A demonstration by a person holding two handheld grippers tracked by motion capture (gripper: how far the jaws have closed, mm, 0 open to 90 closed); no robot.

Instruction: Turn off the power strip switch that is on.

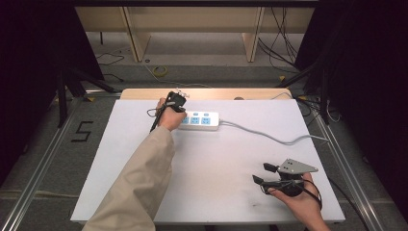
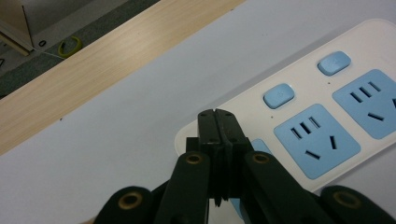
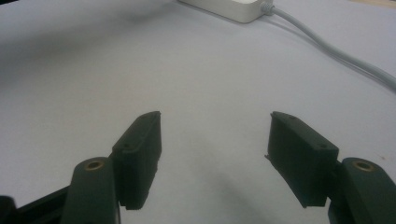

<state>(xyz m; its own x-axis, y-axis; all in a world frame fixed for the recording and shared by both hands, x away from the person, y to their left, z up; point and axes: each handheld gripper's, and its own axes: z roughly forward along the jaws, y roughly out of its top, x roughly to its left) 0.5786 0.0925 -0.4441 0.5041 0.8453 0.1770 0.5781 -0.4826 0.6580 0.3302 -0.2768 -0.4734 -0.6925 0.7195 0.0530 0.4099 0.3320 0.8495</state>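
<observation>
At the power strip's (image 2: 327, 116) left end, left claw (image 2: 218, 114) pressed together, right claw (image 3: 212, 140) spread over bare table (image 3: 140, 60).

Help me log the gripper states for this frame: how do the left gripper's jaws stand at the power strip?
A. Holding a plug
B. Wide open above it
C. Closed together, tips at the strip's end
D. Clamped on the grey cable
C: in the left gripper view the left gripper has its jaws pressed together with nothing between them, at the end of the power strip.
</observation>
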